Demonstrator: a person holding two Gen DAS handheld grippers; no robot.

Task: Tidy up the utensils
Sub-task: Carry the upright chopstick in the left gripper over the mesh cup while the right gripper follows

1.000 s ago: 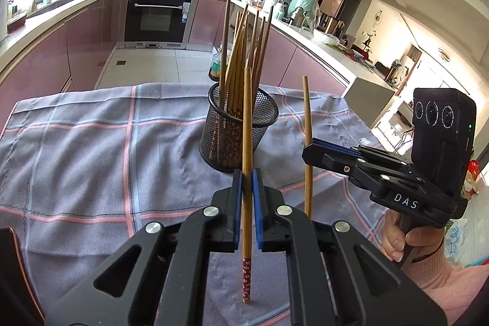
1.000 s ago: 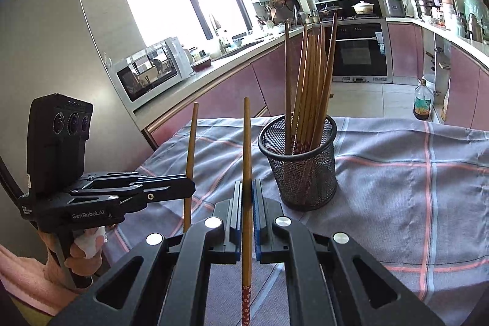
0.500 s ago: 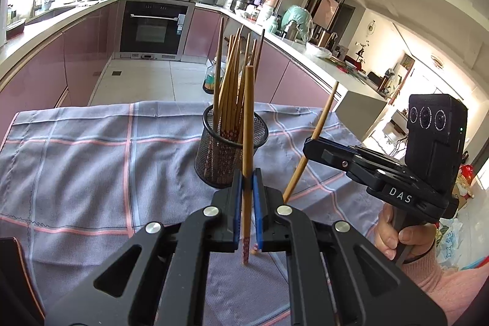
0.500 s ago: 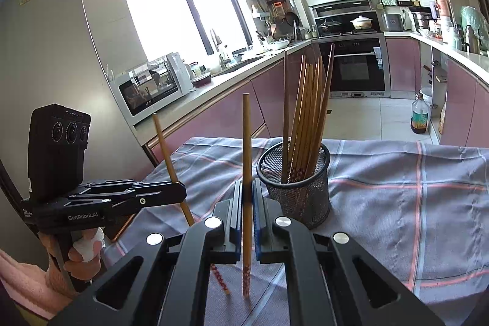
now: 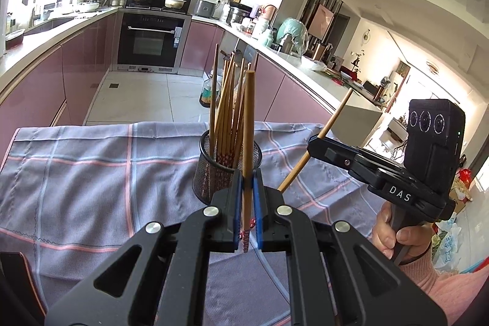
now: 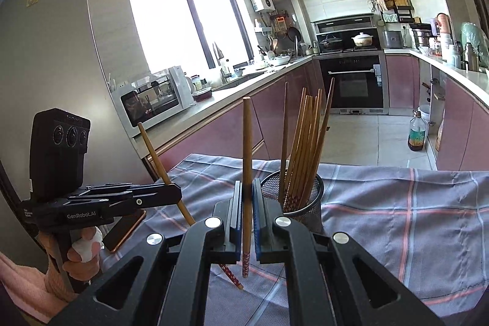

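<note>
A black mesh holder [image 5: 227, 170] stands on the checked cloth [image 5: 91, 173] with several wooden chopsticks in it. My left gripper [image 5: 248, 182] is shut on one wooden chopstick [image 5: 249, 127], which stands upright just in front of the holder with its patterned tip off the cloth. My right gripper [image 6: 247, 194] is shut on another chopstick [image 6: 247, 148], left of the holder [image 6: 293, 194] in its view. Each wrist view shows the other gripper from the side, the right gripper [image 5: 314, 142] and the left gripper [image 6: 174, 193], each with its stick slanting.
A phone [image 6: 125, 229] lies on the cloth's left edge, under the left gripper. Kitchen counters run along both sides, with an oven [image 5: 149, 42] at the back. An oil bottle [image 6: 417, 133] stands on the floor beyond the table.
Both grippers have risen with their chopsticks, whose patterned tips have lifted off the cloth. Seen from the other gripper, each stick has gone from upright to slanted.
</note>
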